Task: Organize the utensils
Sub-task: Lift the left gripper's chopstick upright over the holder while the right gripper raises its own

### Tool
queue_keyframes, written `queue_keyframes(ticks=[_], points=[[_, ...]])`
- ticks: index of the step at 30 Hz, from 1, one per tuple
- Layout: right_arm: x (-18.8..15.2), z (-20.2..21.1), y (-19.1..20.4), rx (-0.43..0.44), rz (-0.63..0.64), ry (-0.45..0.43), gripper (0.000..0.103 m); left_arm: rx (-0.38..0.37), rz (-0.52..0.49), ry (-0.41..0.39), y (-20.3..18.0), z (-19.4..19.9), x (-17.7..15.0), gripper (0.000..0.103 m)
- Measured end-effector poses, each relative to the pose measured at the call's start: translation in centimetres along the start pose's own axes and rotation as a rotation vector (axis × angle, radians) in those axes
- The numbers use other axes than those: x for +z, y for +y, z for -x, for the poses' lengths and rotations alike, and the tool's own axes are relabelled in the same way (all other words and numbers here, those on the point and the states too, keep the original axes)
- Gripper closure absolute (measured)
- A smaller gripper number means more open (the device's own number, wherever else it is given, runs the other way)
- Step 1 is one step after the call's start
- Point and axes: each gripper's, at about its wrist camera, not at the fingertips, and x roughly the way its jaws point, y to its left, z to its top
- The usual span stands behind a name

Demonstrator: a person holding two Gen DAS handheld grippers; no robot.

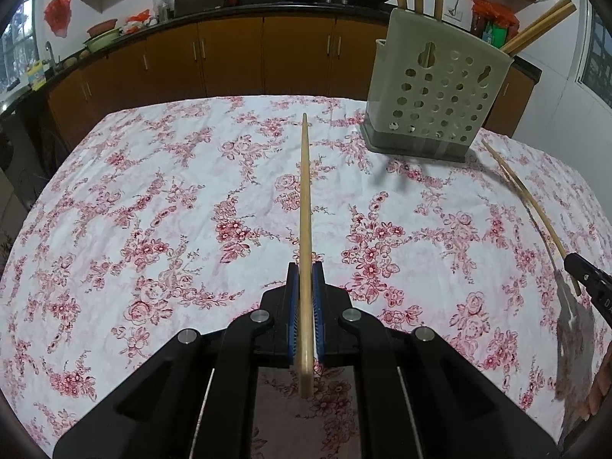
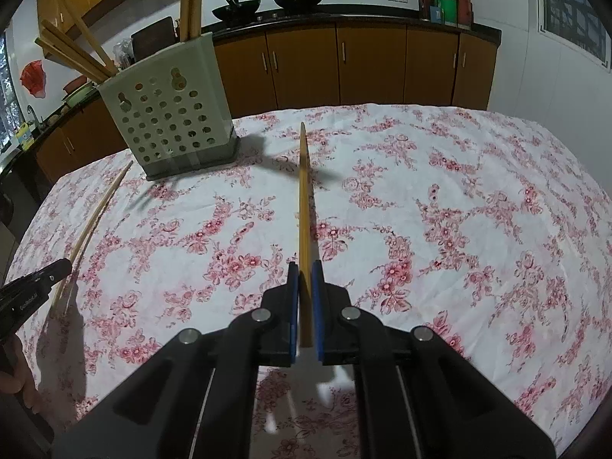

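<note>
My left gripper is shut on a wooden chopstick that points forward above the floral tablecloth. My right gripper is shut on another chopstick, also pointing forward above the table. The perforated green utensil holder stands at the far right in the left wrist view and at the far left in the right wrist view; several chopsticks stand in it. Each gripper's chopstick shows in the other view: the right one, the left one.
The table with the floral cloth is wide and ends at a rear edge before brown kitchen cabinets. The counter carries woks, bowls and bottles. The right gripper's tip shows at the left view's right edge.
</note>
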Motion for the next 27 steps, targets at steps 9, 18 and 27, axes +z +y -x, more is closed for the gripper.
queue_keyframes(ticks=[9, 18, 27], points=[[2.3, 3.2, -0.5, 0.017, -0.024, -0.111, 0.095, -0.018, 0.018, -0.086, 0.8, 2.9, 1.7, 0.095], [5.4, 7.4, -0.8, 0.041, -0.045, -0.255, 0.095, -0.051, 0.061, -0.226, 2.0, 7.3, 5.0, 0.095], [8.1, 10.7, 0.0, 0.065, -0.034, -0.369, 0.095, -0.071, 0.076, -0.321, 3.2, 10.1, 7.3, 0.095]])
